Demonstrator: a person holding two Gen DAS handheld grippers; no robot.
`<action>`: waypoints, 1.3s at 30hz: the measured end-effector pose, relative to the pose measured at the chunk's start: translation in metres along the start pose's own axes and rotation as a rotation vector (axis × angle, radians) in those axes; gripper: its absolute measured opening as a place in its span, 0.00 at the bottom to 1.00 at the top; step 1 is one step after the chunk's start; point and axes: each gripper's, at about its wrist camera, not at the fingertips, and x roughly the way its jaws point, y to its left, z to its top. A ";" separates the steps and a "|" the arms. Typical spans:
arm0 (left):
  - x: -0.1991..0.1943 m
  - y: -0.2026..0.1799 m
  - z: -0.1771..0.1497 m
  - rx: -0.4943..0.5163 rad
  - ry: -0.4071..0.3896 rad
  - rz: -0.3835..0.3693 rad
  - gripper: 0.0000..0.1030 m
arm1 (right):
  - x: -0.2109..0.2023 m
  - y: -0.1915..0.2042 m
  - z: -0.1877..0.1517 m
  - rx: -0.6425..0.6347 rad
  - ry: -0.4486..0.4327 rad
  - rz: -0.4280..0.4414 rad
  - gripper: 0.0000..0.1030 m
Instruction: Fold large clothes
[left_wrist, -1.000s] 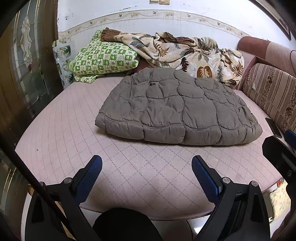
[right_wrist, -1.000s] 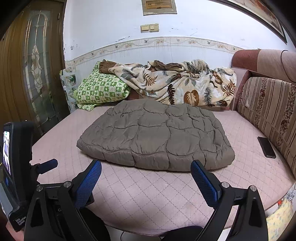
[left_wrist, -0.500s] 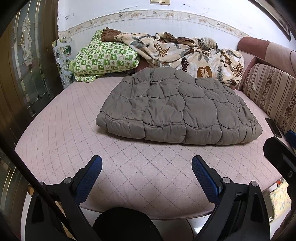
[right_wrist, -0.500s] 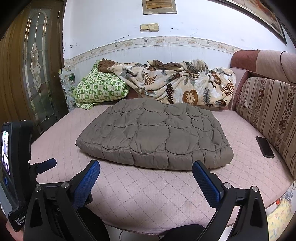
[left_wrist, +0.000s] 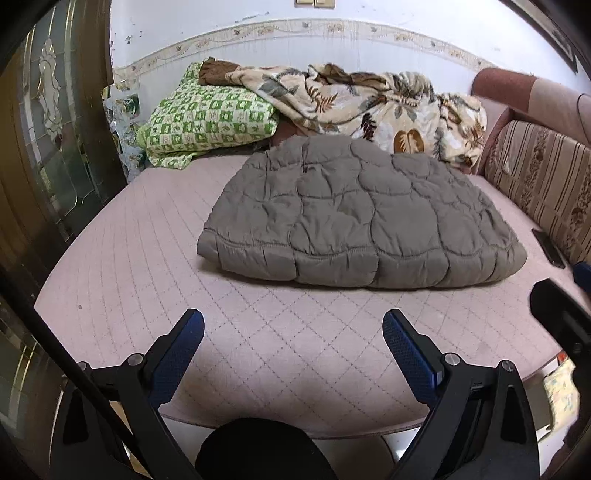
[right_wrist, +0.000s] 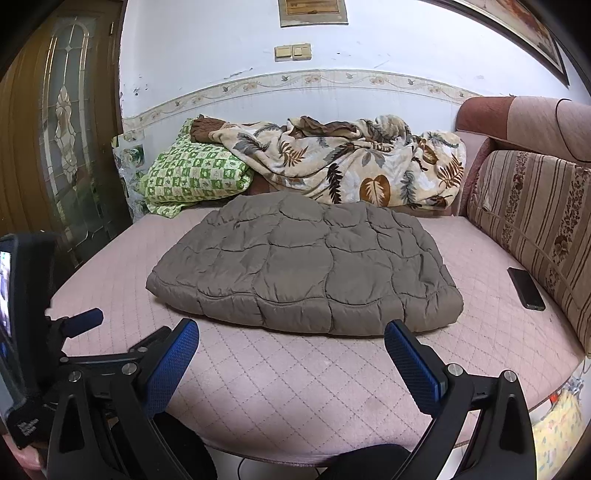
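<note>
1. Left gripper (left_wrist: 293, 330), black frame with blue textured pads: fingers spread wide, nothing between them, poised above the near edge of the bed.
2. Right gripper (right_wrist: 291, 341), same build: fingers likewise wide apart and empty, also above the near edge, just short of the garment's front hem.
3. Pale pink diamond-quilted bed cover (left_wrist: 122, 266): bare strip under both grippers.
4. Grey-brown puffy quilted coat (left_wrist: 354, 218): lies folded into a broad rectangle in the middle of the bed, flat, stitched hem toward the grippers, touched by neither.
5. Slim black phone (right_wrist: 526, 288): flat on the cover to the right of the coat, close to the sofa back, apart from the coat.
6. Striped brown-and-beige floral cushion (right_wrist: 535, 221): runs along the right side.
7. Green-and-white checked pillow (left_wrist: 210, 114): far left corner, against the wall.
8. Cream blanket with brown and grey leaf print (right_wrist: 354, 166): heaped along the far wall, overlapping the pillow's top; its lower edge seems to meet the coat's far side, though the angle leaves that uncertain.
9. Wooden door with leaded glass panel (right_wrist: 66, 122): at left.
</note>
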 end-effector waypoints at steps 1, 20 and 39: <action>-0.002 0.001 0.001 0.001 -0.013 -0.007 0.94 | 0.000 0.000 0.000 0.000 0.001 0.000 0.99; -0.011 0.010 0.001 0.028 -0.062 0.032 0.94 | 0.002 -0.003 -0.001 0.005 0.011 -0.003 0.99; -0.004 0.009 0.001 0.076 0.037 0.122 0.94 | 0.003 -0.007 0.000 0.015 0.011 -0.008 0.99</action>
